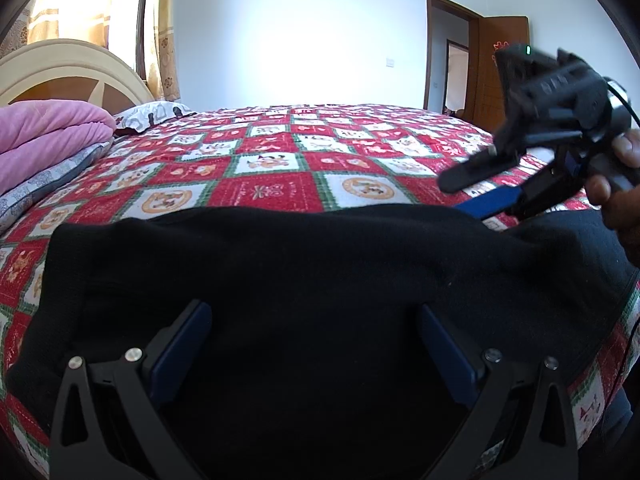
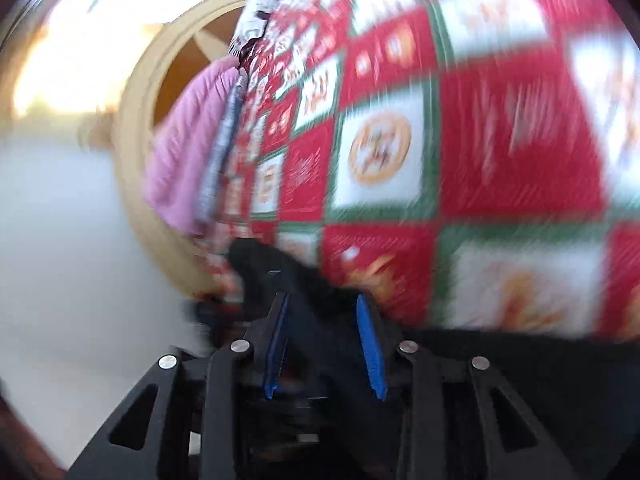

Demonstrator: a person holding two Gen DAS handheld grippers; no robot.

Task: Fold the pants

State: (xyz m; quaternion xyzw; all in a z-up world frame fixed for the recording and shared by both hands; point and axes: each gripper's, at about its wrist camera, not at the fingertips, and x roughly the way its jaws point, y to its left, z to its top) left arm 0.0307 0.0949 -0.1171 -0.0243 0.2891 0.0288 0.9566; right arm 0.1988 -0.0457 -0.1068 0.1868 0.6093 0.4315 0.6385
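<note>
The black pants (image 1: 320,260) lie as a broad folded slab across the near part of the bed. My left gripper (image 1: 312,308) hovers low over them, its blue-padded fingers (image 1: 184,344) spread wide and pressing on nothing. At the right, a hand (image 1: 616,184) holds my right gripper (image 1: 454,196) in the air above the pants' right end, its two fingers apart and empty. The right wrist view is blurred and rolled. In it the right gripper (image 2: 322,298) stands open above the black cloth (image 2: 500,360), with a gap between the blue pads (image 2: 370,344).
A red, white and green checked bedspread (image 1: 260,160) covers the bed (image 2: 500,120). A pink quilt (image 1: 48,136) and a patterned pillow (image 1: 152,114) lie at the far left by the cream headboard (image 1: 68,68). A brown door (image 1: 500,68) stands open at the back right.
</note>
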